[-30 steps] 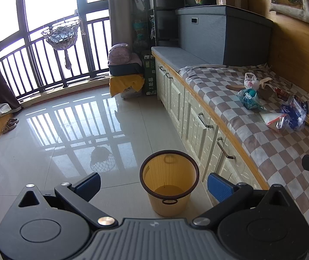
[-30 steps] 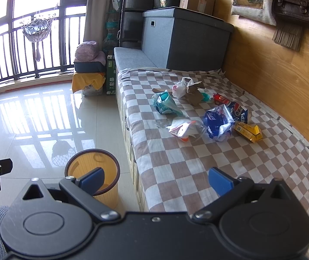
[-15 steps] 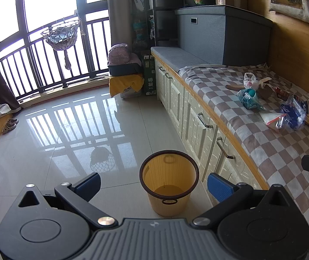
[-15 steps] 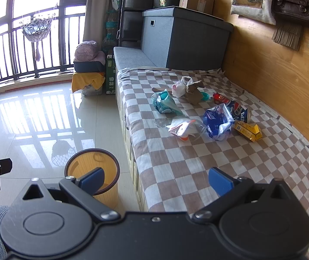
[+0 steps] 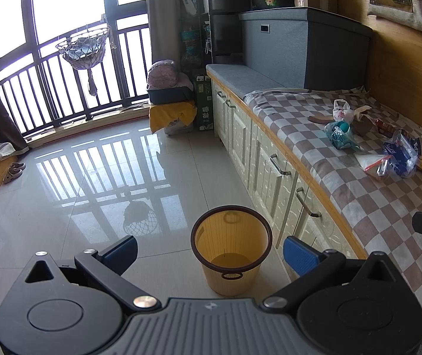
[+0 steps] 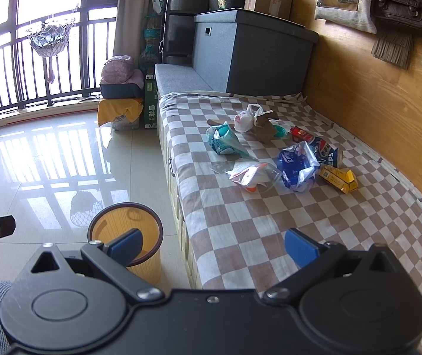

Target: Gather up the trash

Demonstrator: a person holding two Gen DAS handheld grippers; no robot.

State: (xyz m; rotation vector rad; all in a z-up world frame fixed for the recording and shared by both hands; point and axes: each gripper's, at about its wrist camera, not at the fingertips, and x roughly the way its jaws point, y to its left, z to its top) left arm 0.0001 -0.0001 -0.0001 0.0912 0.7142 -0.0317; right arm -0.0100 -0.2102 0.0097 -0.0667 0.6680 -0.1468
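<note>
Both tongs released, empty: L tongs (image 5: 209, 251) over yellow bin (image 5: 231, 248) on floor, R tongs (image 6: 213, 244) facing trash pile (image 6: 273, 151) on checked counter (image 6: 270, 224).

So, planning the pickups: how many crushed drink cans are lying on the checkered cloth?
2, both at the pile's wall side: a red can behind, and a blue Pepsi can between the blue wrapper and yellow box. More may hide under bags.
</note>
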